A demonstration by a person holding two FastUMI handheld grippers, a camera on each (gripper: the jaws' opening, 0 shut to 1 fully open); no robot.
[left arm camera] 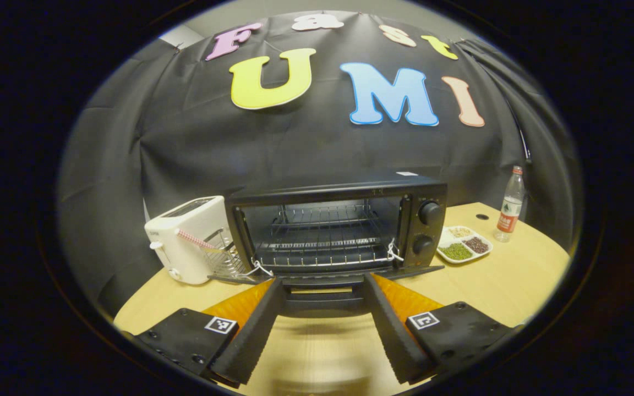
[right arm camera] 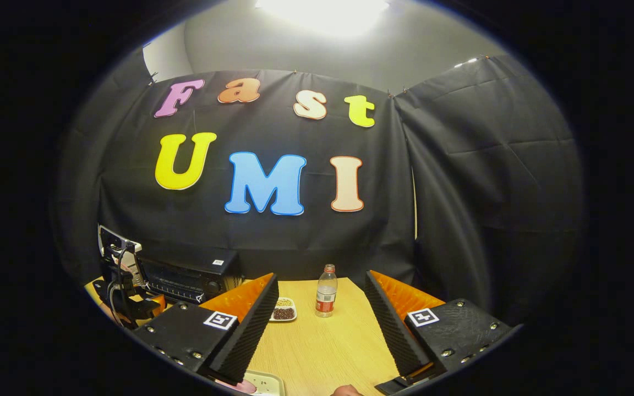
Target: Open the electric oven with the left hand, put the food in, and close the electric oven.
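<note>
The black electric oven [left arm camera: 344, 192] stands in the middle of the left gripper view. Its door [left arm camera: 405, 273] lies folded down, so the wire rack [left arm camera: 322, 242] inside is bare to view. My left gripper [left arm camera: 322, 280] is open, its fingers wide apart on either side of the door's handle [left arm camera: 322, 300] without pressing on it. In the right gripper view my right gripper [right arm camera: 320, 278] is open and holds nothing. Below it, a pale tray [right arm camera: 266, 383] with something pink on it peeks in at the bottom edge. The oven [right arm camera: 190, 278] sits far left, with the left gripper [right arm camera: 121, 283] before it.
A white toaster [left arm camera: 187, 239] and a wire basket [left arm camera: 220, 258] stand left of the oven. To its right are a divided dish of beans [left arm camera: 463, 245] and a plastic bottle [left arm camera: 509, 206] on the wooden table [left arm camera: 504, 280]. The bottle [right arm camera: 325, 300] and dish [right arm camera: 284, 311] lie ahead of my right gripper.
</note>
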